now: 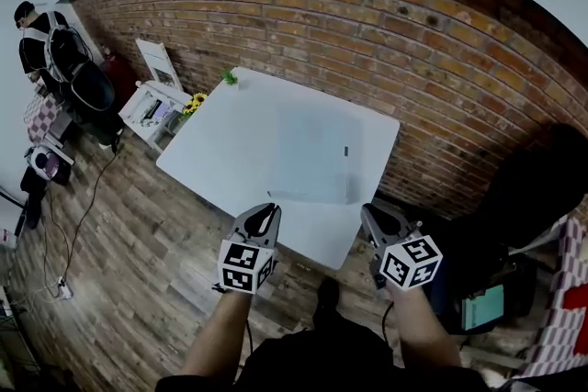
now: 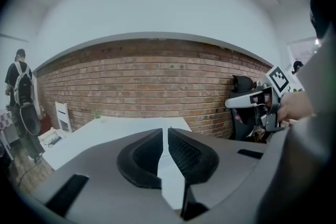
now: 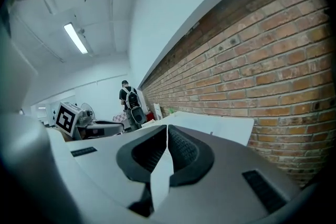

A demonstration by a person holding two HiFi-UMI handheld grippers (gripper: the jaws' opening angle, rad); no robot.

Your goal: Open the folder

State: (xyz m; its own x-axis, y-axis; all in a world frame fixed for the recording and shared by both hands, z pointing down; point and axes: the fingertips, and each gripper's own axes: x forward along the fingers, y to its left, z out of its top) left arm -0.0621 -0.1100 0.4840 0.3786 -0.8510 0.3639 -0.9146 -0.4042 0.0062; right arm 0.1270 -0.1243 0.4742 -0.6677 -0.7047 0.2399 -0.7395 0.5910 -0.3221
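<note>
— Where does the folder (image 1: 312, 151) lie from you?
— Flat on the bench (image 1: 216, 147), just ahead, long axis toward the brick wall (image 1: 413, 32). My left hand-held gripper (image 1: 265, 214) and right hand-held gripper (image 1: 369, 214) are both clenched, empty.
— Which is nearer?
— The right, I judge: the dark tab (image 1: 346, 151) sits on that edge

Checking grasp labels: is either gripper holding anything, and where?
Nothing held. Left gripper and right gripper are shut and empty; the folder lies on the table.
</note>
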